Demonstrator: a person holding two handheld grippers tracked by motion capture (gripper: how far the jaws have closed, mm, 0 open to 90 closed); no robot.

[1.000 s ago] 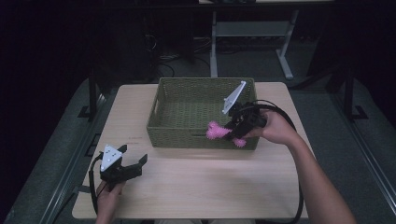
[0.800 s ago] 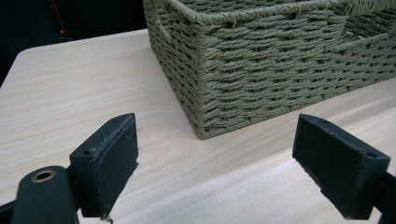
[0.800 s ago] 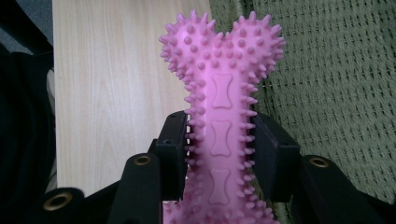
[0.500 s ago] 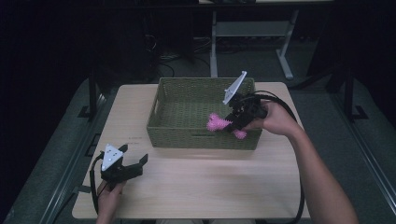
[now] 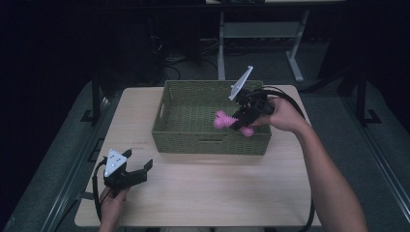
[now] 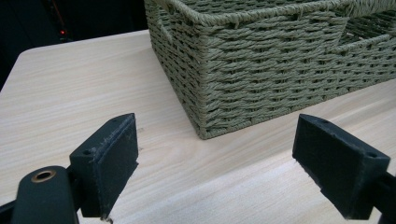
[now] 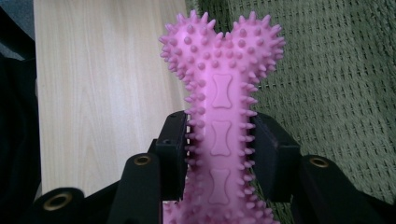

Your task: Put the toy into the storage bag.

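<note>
No legible writing; the pink spiked bone toy (image 7: 222, 107) carries only embossed bone shapes along its shaft. The right gripper (image 5: 240, 121) clamps the shaft, the long axis running outward from the jaws, over the green woven basket (image 5: 193, 140), whose visible interior is bare. The left gripper (image 5: 129, 174) rests on the table (image 5: 203, 193), jaws spread wide, empty.
</note>
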